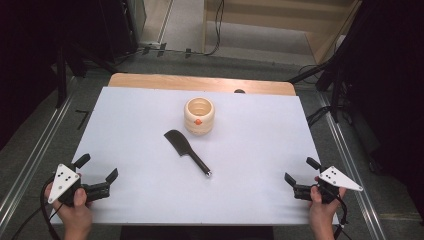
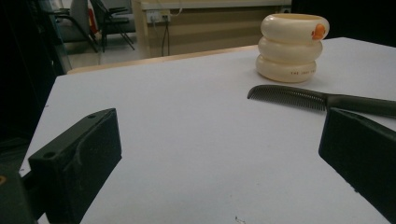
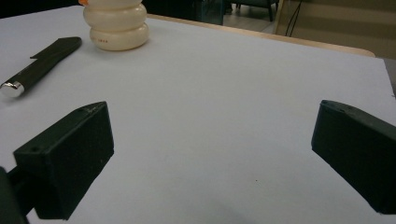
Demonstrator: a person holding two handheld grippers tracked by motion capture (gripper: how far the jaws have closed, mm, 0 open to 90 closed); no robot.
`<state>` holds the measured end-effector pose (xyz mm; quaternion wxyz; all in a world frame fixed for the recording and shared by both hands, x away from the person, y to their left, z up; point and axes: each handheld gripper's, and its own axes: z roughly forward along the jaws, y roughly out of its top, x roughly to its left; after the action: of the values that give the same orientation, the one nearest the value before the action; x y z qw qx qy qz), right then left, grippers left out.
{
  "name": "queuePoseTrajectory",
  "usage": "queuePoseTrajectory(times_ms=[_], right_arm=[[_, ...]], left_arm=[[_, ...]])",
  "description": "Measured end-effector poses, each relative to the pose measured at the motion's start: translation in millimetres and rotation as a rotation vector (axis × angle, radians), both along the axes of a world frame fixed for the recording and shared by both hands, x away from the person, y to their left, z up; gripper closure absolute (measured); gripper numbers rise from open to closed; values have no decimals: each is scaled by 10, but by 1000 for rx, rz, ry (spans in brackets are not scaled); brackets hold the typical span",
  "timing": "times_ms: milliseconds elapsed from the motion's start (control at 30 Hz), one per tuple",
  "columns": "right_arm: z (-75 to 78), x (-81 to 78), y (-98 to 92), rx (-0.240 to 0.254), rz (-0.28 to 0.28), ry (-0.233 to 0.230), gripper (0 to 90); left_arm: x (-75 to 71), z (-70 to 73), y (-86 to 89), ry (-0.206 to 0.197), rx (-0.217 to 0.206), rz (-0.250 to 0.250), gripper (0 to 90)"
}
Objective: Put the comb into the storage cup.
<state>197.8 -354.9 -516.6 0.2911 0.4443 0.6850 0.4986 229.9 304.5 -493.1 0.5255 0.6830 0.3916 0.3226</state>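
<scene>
A black comb (image 1: 186,152) with a silver-tipped handle lies slantwise at the middle of the white table (image 1: 250,190). Just behind it stands a cream ribbed cup (image 1: 199,116) with an orange mark. My left gripper (image 1: 96,168) rests at the front left corner, jaws wide open and empty. My right gripper (image 1: 301,169) sits at the front right, also open with nothing in it. The left gripper view looks past its open gripper (image 2: 219,154) to the comb (image 2: 317,100) and cup (image 2: 292,46). The right gripper view has its own gripper (image 3: 210,158) open, the comb (image 3: 39,65) and cup (image 3: 116,25) far left.
A wooden strip (image 1: 200,82) edges the table's far side. Dark stands and cables (image 1: 330,95) flank the table on the grey floor. White surface stretches between the grippers and the comb.
</scene>
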Motion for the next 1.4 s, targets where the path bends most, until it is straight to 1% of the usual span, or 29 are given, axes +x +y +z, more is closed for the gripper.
queuePoseTrajectory(times_ms=[267,300,333,367,400,433,467,600,667,700,733,833,867,900,933,1100,1400], right_arm=[[14,-9,9,-3,4,0,0],[24,-4,14,-19,8,-6,0],[24,-4,14,-19,8,-6,0],[31,-3,27,-30,9,-5,0],[43,2,61,-52,12,-2,0],[51,7,80,-63,12,3,0],[51,7,80,-63,12,3,0],[130,42,164,-87,25,17,0],[182,45,196,-84,24,23,0],[182,45,196,-84,24,23,0],[236,69,228,-85,38,33,0],[330,107,300,-92,65,51,0],[360,121,333,-102,70,56,0],[360,121,333,-102,70,56,0],[420,165,404,-114,90,64,0],[539,250,562,-123,128,64,0],[748,435,820,-156,177,85,0]], left_arm=[[-10,-5,1,-2,4,-1,0],[-11,-6,-1,-3,3,0,0],[-11,-6,-1,-3,3,0,0],[-12,-7,0,-3,4,-1,0],[-18,-9,-2,-7,2,-1,0],[-21,-9,0,-6,3,-2,0],[-21,-9,0,-6,3,-2,0],[-19,-13,-4,-4,-1,0,0],[-17,-13,-7,-4,0,0,0],[-17,-13,-8,-4,4,0,0],[-18,-13,-8,-6,8,-1,0],[-18,-13,-9,-6,7,-2,0],[-17,-13,-10,-5,6,-2,0],[-17,-13,-10,-5,6,-2,0],[-17,-14,-9,-5,5,-1,0],[-20,-13,-7,-6,7,-2,0],[-20,-17,-11,-8,10,-7,0]])
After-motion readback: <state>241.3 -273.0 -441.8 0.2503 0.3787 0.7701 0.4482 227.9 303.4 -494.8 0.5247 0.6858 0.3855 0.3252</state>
